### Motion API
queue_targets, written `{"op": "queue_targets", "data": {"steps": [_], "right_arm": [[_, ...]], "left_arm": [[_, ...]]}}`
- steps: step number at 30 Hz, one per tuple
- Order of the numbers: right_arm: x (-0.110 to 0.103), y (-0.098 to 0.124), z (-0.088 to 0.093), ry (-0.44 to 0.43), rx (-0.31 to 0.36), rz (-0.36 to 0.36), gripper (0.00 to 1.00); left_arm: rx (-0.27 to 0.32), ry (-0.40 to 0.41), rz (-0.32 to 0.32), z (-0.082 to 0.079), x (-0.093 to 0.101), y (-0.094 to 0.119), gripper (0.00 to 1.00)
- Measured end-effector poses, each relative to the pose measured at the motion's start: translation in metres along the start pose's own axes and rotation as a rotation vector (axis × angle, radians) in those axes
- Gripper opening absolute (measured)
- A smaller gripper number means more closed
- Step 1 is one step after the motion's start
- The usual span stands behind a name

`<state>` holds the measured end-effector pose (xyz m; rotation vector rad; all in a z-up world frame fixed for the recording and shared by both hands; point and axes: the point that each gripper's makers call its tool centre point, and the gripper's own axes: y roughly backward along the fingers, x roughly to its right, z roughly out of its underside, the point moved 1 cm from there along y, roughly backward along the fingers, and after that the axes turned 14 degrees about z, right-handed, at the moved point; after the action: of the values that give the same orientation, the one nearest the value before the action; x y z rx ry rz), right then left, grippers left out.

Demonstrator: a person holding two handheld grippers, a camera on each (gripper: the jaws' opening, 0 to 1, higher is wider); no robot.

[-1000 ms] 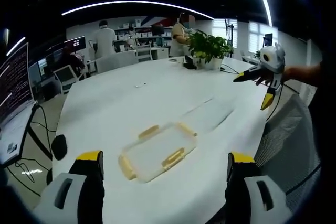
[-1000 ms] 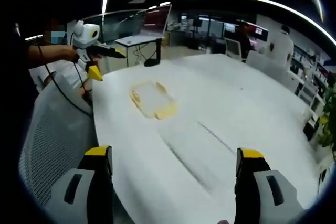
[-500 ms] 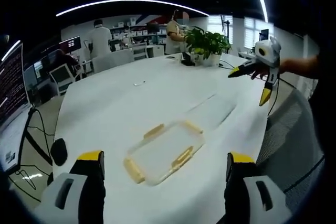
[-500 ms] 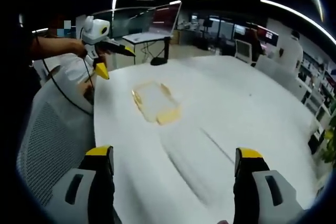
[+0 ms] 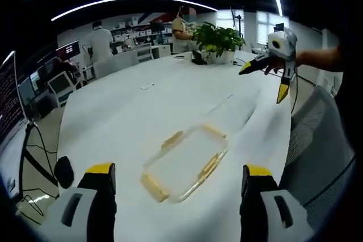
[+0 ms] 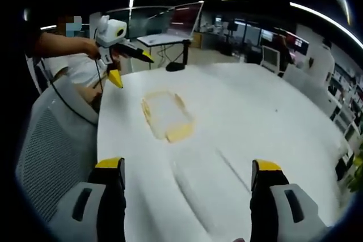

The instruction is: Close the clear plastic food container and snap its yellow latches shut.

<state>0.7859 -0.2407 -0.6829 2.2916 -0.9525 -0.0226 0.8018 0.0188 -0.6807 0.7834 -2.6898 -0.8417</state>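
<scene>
Two grippers, both spread, holding nothing: left (image 5: pixel 173 196), right (image 6: pixel 187 194), raised off table (image 5: pixel 125 111) for approach. Container (image 5: pixel 184 160) flat, lid apparently on; latches (image 5: pixel 208 166) prob. unsnapped.

A smooth, matt white top is seen on the table (image 5: pixel 142 111). At 6 o'clock on it, the container (image 5: pixel 184 162) is made of clear, faintly glossy plastic, with opaque yellow plastic latches (image 5: pixel 173 139). At 3 o'clock, the chair (image 5: pixel 317 145) back is covered in grey woven mesh.
</scene>
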Motion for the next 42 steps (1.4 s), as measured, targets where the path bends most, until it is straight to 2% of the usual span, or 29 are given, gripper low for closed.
{"op": "queue_targets", "data": {"steps": [17, 35, 42], "right_arm": [[-0.005, -0.037, -0.013, 0.058, -0.019, -0.067, 0.86], [-0.013, -0.07, -0.029, 0.145, -0.034, -0.145, 0.77], [-0.018, -0.082, -0.03, 0.17, -0.055, -0.176, 0.74]], "left_arm": [[-0.047, -0.043, 0.072, 0.003, -0.02, -0.015, 0.84], [-0.141, -0.107, 0.178, 0.019, -0.029, -0.029, 0.69], [-0.186, -0.136, 0.215, 0.026, -0.034, -0.031, 0.64]]}}
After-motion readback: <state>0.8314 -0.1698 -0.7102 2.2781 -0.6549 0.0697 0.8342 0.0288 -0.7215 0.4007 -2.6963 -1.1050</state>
